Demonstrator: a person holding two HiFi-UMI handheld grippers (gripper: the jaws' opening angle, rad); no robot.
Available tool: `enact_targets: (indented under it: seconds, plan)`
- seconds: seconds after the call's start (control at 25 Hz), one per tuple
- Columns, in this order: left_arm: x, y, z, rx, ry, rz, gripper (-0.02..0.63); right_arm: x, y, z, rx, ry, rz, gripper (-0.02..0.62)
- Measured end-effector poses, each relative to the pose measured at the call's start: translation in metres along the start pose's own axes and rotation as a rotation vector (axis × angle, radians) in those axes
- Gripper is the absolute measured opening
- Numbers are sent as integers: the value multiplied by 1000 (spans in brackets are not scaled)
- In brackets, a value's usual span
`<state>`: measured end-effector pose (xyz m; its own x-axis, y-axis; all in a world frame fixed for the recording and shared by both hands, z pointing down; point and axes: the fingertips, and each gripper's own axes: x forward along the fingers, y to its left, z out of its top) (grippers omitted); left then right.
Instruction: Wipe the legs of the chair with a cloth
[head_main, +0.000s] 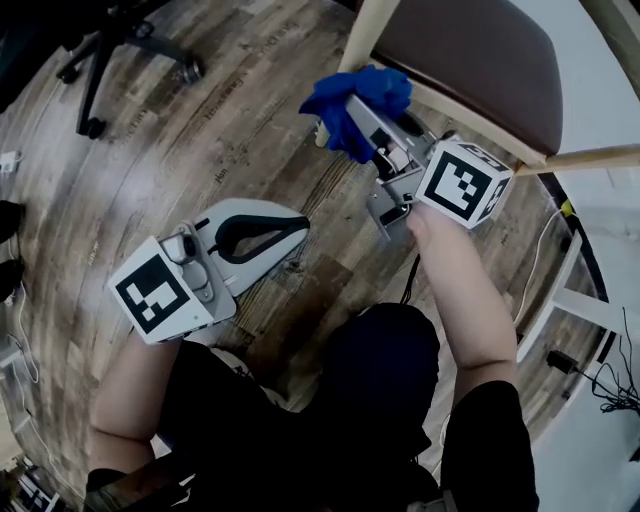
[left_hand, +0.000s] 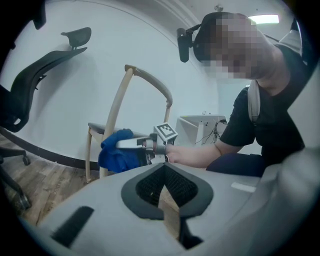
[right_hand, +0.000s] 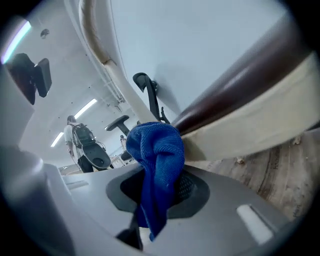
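Note:
The chair has a brown seat (head_main: 470, 60) and pale wooden legs; one leg (head_main: 360, 45) slants down to the floor. A blue cloth (head_main: 358, 100) is bunched against that leg's lower part, and my right gripper (head_main: 348, 108) is shut on it. In the right gripper view the cloth (right_hand: 157, 165) hangs out between the jaws, just below the seat rail (right_hand: 260, 115). My left gripper (head_main: 298, 228) hovers over the wood floor to the left, apart from the chair, shut with nothing in it. Its view shows the leg (left_hand: 117, 107), the cloth (left_hand: 117, 152) and the right gripper's marker cube (left_hand: 165, 132).
A black office chair's wheeled base (head_main: 110, 55) stands at the far left; its backrest (left_hand: 35, 75) shows in the left gripper view. A white frame (head_main: 565, 300) and loose cables (head_main: 605, 385) lie right of the chair. A white wall is behind it.

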<state>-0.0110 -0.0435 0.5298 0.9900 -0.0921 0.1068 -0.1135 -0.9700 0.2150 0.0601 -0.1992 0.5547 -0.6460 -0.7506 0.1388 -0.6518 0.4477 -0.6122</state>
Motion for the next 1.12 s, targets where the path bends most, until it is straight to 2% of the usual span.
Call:
enact_targets:
  seconds: [0.2, 0.36, 0.72, 0.88, 1.12]
  plan:
    - [9, -2, 3, -2, -9, -16, -2, -40, -24, 31, 68, -43, -88, 87]
    - [14, -2, 3, 0, -13, -25, -2, -96, -45, 47, 65, -65, -172, 87]
    - [26, -2, -2, -11, 4, -38, -2, -257, -123, 79, 107, -203, -457, 87]
    - [27, -3, -5, -16, 12, -41, -2, -278, -138, 78, 80, -193, -470, 87]
    - [29, 0, -4, -13, 23, -22, -2, -276, -142, 73, 84, -233, -422, 87]
